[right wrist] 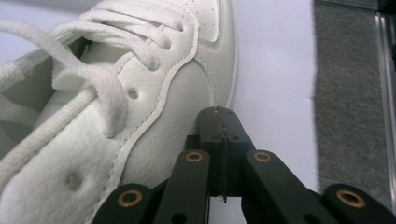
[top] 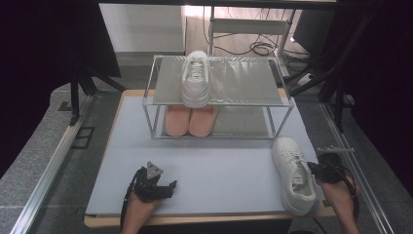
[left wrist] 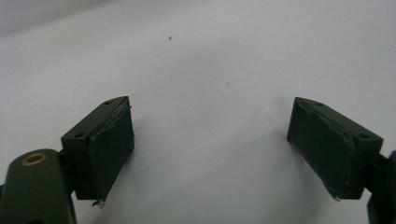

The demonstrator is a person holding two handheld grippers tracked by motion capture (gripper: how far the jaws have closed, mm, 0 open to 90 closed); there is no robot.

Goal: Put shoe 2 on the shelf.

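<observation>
The desk (top: pixel 204 170) carries a two-tier metal rack (top: pixel 219 95) at its far side — one white sneaker (top: pixel 196 80) on top, a pink pair (top: pixel 190 121) below. Another white shoe (top: pixel 294 173) lies at the desk's near right edge, toe pointing away. The right tool (right wrist: pixel 219 116), jaws pressed together, touches that shoe's outer side. The left tool (left wrist: pixel 210 144) sits near the front-left — jaws spread over bare desk.

You will find no readable text, label, brand, number or sign here: nothing legible on the white shoe (top: pixel 294 173) or rack (top: pixel 229 80).
</observation>
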